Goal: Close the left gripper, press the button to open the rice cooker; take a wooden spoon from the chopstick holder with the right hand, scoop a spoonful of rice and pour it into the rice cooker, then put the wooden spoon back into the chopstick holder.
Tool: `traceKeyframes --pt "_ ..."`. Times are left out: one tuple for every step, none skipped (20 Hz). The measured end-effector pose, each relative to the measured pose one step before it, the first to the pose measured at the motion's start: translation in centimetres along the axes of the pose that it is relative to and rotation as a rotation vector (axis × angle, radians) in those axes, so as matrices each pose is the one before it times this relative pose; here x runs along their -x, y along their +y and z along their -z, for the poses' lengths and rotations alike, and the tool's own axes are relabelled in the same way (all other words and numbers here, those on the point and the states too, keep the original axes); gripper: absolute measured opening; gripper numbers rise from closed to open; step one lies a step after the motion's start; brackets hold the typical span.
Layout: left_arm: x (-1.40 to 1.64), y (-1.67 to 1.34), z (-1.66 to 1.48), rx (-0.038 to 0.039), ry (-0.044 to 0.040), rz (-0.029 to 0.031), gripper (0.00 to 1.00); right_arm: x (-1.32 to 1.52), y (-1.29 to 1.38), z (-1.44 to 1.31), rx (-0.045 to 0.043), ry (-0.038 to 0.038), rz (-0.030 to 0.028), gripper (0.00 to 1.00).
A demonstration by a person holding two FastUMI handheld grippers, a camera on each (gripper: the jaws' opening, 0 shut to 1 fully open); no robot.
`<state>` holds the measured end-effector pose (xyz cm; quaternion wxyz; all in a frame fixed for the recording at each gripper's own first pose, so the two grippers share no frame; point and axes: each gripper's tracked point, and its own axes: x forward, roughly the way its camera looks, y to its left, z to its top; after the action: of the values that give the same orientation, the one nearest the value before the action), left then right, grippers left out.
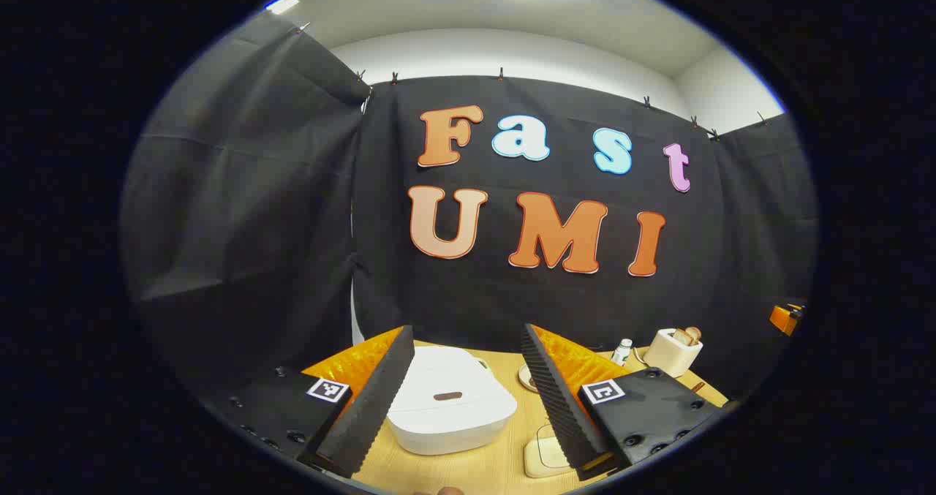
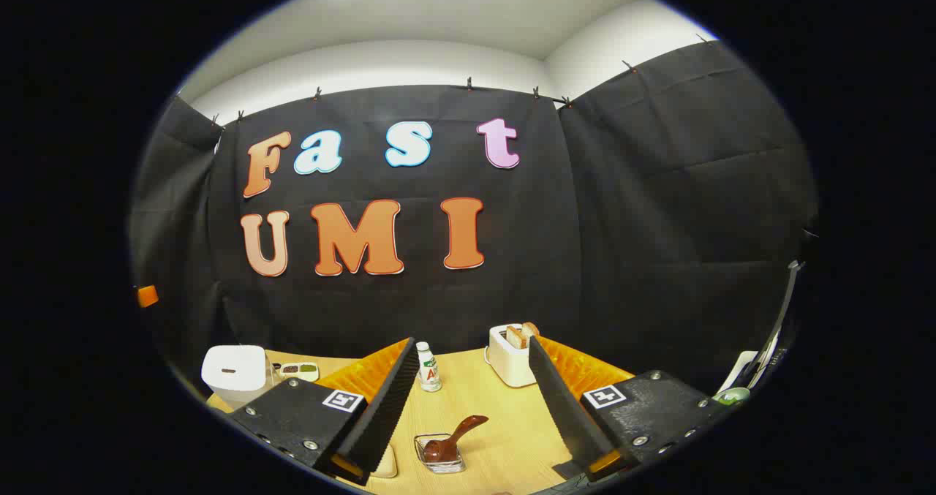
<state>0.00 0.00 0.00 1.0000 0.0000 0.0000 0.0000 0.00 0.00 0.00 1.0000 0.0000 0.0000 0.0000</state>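
Wooden desk (image 1: pixel 468 466): closed rice cooker (image 1: pixel 447 407) between left tongs (image 1: pixel 468 414), apart. Right tongs (image 2: pixel 468 422) apart, wooden spoon (image 2: pixel 452 438) in chopstick holder (image 2: pixel 440 457) between.

At the bottom of the left gripper view, the left gripper (image 1: pixel 462 400) has two black ribbed fingers (image 1: pixel 365 407) backed with orange plastic, on black screw-studded blocks bearing square black-and-white markers. The right gripper (image 2: pixel 475 407) at the bottom of its view looks the same.
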Motion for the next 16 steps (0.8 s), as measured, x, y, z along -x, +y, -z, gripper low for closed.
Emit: traceKeyframes --pt "0.167 -0.34 0.275 -0.00191 0.0087 0.01102 0.97 -0.037 -0.014 -0.062 0.00346 0.00302 -0.00315 0.99" --pt "0.204 -0.09 0.185 -0.00374 0.00843 0.00641 1.0 -0.031 0.002 -0.049 0.0021 -0.00057 -0.00169 0.99" --pt "0.038 0.226 0.105 -0.00159 0.00444 -0.00316 1.0 0.004 -0.033 -0.124 0.00143 -0.00225 0.00058 0.94" --pt "0.077 0.138 -0.235 0.00144 -0.00036 -0.00234 1.0 0.112 0.032 -0.142 0.00034 -0.00279 -0.00053 0.94" --pt "0.186 0.075 -0.068 0.00227 -0.00296 -0.00378 1.0 0.06 -0.058 -0.201 -0.00002 -0.00358 -0.00078 0.94" --pt "0.131 0.185 -0.174 0.0045 -0.00718 -0.00609 1.0 0.023 -0.075 0.01 -0.00005 0.00054 0.00054 0.94" --pt "0.01 0.094 -0.079 0.00461 -0.00418 -0.00073 1.0 0.084 -0.077 -0.009 -0.00031 -0.00112 -0.00091 0.94" --pt "0.158 -0.04 0.012 0.00028 0.00087 -0.00159 1.0 0.029 -0.069 -0.012 -0.00064 -0.00086 0.00121 0.94" --pt "-0.016 0.187 0.07 -0.00605 0.00144 -0.00423 1.0 -0.026 -0.139 -0.076 -0.0009 -0.00103 0.00314 0.94" --pt "0.085 0.109 0.044 -0.00841 0.00232 0.00073 1.0 -0.093 -0.184 -0.05 -0.00218 -0.00429 0.00771 0.94" --pt "0.078 -0.146 -0.003 -0.00517 0.00258 0.00595 1.0 0.03 -0.048 0.021 -0.0013 -0.00275 0.0044 0.94" --pt "0.076 -0.116 -0.137 -0.0009 -0.00134 0.00542 1.0 0.074 0.037 0.054 0.00004 0.00061 0.00183 0.94" --pt "0.054 -0.029 -0.134 -0.0022 -0.00119 0.00391 1.0 0.053 0.16 0.241 0.00238 0.003 -0.00235 0.94" --pt "-0.061 0.055 -0.066 -0.00491 -0.00044 -0.00097 1.0 0.147 0.131 0.125 0.00464 0.00277 -0.00261 0.94" --pt "0.147 0.233 0.027 -0.0057 -0.00188 -0.00289 1.0 0.076 0.131 0.093 0.00728 -0.00084 -0.00175 0.94" --pt "0.036 0.05 -0.109 -0.00445 -0.00087 -0.0014 1.0 0.086 0.029 -0.016 0.00913 -0.00141 -0.00043 0.94"
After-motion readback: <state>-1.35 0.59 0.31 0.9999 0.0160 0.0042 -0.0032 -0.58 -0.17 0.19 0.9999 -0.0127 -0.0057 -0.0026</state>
